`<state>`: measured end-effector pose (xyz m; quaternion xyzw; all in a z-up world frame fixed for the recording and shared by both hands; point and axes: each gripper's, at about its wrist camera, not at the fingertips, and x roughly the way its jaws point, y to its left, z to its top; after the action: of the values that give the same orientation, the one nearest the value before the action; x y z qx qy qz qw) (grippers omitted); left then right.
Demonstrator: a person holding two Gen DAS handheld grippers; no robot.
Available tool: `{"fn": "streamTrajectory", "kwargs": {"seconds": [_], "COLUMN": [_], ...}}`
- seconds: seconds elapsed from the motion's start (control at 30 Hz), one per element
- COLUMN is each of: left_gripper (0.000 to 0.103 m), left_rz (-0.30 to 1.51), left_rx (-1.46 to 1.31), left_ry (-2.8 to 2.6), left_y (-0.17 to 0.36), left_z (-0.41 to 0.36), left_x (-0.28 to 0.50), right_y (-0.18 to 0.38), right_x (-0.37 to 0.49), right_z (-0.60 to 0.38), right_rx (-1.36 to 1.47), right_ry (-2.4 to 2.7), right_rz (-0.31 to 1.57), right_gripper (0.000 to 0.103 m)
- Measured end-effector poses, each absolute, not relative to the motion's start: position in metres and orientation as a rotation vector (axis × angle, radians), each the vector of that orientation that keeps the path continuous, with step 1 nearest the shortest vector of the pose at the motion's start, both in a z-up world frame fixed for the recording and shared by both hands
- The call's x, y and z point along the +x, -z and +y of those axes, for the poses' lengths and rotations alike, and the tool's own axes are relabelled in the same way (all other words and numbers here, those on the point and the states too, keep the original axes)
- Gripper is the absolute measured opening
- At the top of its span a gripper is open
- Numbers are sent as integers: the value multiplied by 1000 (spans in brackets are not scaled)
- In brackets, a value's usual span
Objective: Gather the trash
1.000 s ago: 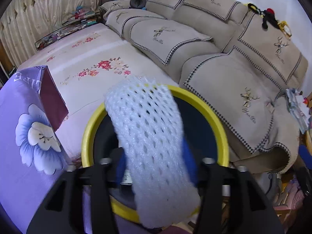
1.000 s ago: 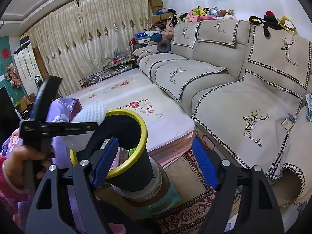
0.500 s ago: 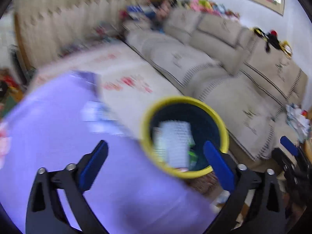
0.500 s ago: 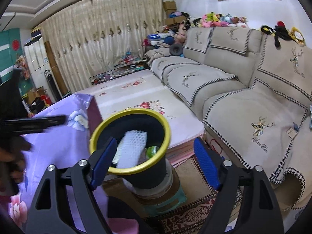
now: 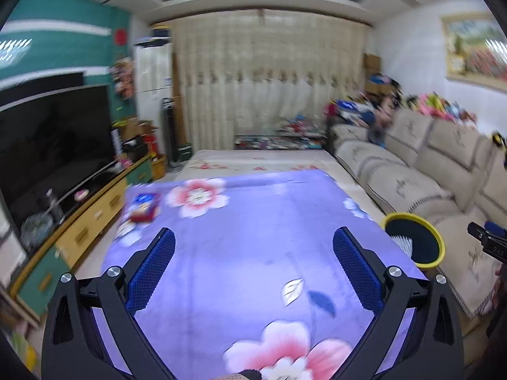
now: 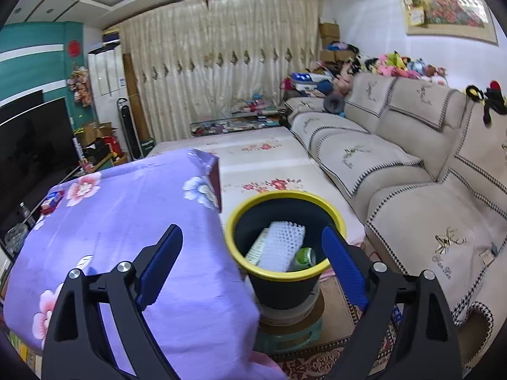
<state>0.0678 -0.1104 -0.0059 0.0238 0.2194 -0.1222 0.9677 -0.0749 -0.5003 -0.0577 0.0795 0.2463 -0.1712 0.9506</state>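
Left gripper [image 5: 253, 262] hangs over the purple flowered cloth [image 5: 253, 221], jaws spread wide, nothing between the blue pads [image 5: 152, 272]. Right gripper [image 6: 252, 261] jaws have just been opening and stand wide, also empty; its right pad [image 6: 343, 267] sits in front of the bin's near rim. Bin [image 6: 285, 281]: black, yellow rim, standing just beside the cloth's edge on a pale round base atop a green stool [image 6: 288, 332]. Inside the bin: white foam net [image 6: 282, 243] leaning upright, a flat white-green wrapper [image 6: 258, 247] on its left, a green can [image 6: 304, 258] low on its right. In the left view the bin [image 5: 412, 242] shows at far right past the cloth's corner, foam net's top [image 5: 401, 241] just visible in it; the tip of the right gripper [image 5: 488, 240] pokes in at the frame edge. Far-left part of the cloth: a red-and-blue packet [image 5: 144, 204], blurred, with white scraps [image 5: 128, 232] nearer; contents unreadable. Same packet [image 6: 53, 201] seen from the right view at the cloth's far left edge. Beige sofa [image 6: 396, 158] runs along the right wall; dark TV [image 5: 54, 145] on the left.
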Motion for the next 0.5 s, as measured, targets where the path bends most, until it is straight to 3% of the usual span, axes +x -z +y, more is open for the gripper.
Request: {"fn": "streamTrajectory", "kwargs": {"seconds": [0.27,0.5], "left_gripper": [98,98], "left_rz": [453,417], "left_rx": [-27,-12], "left_ry": [198,188], "left_y": [16,7], "left_z": [-51,-65], "left_x": [40,23], "right_y": [41,41], "right_x": [-90,-96], "right_z": [-465,-465], "right_rx": [110,120], "right_ry": [323,303], "right_rz": [475,473], "right_gripper": [88,89]}}
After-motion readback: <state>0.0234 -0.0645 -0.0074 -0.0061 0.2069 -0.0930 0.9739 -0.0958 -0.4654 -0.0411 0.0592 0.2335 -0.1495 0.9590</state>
